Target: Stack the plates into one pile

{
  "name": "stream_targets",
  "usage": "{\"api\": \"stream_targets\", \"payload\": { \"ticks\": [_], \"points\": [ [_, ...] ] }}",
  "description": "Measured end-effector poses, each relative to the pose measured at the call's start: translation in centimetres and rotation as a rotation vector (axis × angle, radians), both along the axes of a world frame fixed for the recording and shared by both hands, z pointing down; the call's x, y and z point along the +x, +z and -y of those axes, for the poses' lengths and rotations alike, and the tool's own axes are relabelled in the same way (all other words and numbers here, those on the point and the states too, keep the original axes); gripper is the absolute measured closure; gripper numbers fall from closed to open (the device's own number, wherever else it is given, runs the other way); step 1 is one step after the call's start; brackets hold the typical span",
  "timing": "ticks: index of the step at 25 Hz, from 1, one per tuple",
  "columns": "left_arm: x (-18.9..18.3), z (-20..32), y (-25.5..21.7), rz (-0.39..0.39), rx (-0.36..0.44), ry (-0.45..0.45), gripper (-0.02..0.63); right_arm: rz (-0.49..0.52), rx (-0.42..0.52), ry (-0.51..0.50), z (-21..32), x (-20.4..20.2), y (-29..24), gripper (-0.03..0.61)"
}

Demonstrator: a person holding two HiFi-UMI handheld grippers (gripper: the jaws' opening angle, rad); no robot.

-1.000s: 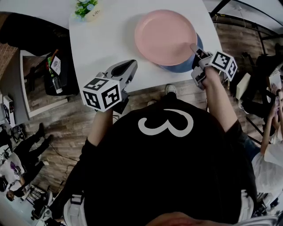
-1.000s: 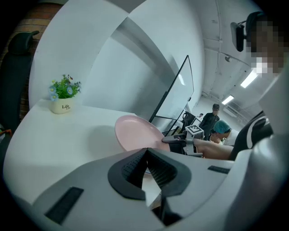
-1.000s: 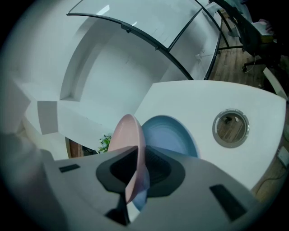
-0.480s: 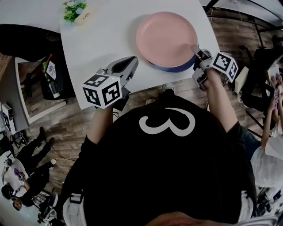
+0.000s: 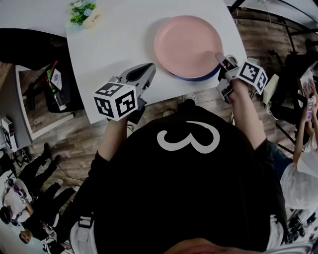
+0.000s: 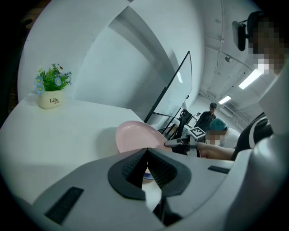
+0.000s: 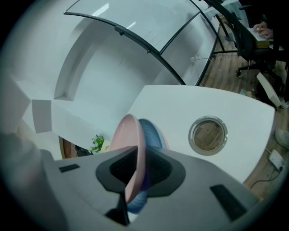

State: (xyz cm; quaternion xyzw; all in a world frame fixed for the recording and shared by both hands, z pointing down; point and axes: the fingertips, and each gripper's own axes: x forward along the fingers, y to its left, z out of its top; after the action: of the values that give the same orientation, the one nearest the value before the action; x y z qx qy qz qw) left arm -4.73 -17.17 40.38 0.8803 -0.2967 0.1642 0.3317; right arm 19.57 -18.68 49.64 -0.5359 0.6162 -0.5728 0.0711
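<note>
A pink plate (image 5: 186, 44) lies on top of a blue plate (image 5: 195, 77) near the right edge of the white table (image 5: 109, 44); only a sliver of blue rim shows under it. My right gripper (image 5: 219, 57) is shut on the pink plate's near-right rim. In the right gripper view the pink plate's rim (image 7: 131, 135) runs between the pads, with the blue plate (image 7: 152, 133) just behind. My left gripper (image 5: 148, 68) hovers over the table's front edge, left of the plates, shut with nothing in it. In the left gripper view the pink plate (image 6: 135, 136) is beyond the left gripper (image 6: 146, 151).
A small potted plant (image 5: 85, 12) stands at the table's far left corner. A round cable hole (image 7: 207, 134) pierces a second white table beyond the plates. Chairs and people are around on the wooden floor (image 5: 64, 144). The table's front edge is right under both grippers.
The right gripper has carried the pink plate slightly over and down onto the blue plate, so less blue rim shows. The left gripper has drifted a little along the table's front edge.
</note>
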Motion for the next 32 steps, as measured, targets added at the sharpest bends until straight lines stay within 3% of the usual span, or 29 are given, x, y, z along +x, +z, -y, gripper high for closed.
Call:
{"api": "stream_targets", "payload": {
  "ticks": [12,27,32],
  "points": [
    [-0.6,-0.6,0.3,0.000,-0.006,-0.005,0.598,-0.024,-0.004,0.011,-1.1,0.5,0.4,0.514],
    [-2.5,-2.7,0.5,0.014,-0.011,-0.019,0.598,-0.132,0.002,0.009,-1.4,1.1,0.1,0.509],
    [-3.4,-3.9,0.2,0.023,-0.002,-0.025,0.598,-0.128,0.046,0.013,-1.6,0.9,-0.5,0.438]
  ]
}}
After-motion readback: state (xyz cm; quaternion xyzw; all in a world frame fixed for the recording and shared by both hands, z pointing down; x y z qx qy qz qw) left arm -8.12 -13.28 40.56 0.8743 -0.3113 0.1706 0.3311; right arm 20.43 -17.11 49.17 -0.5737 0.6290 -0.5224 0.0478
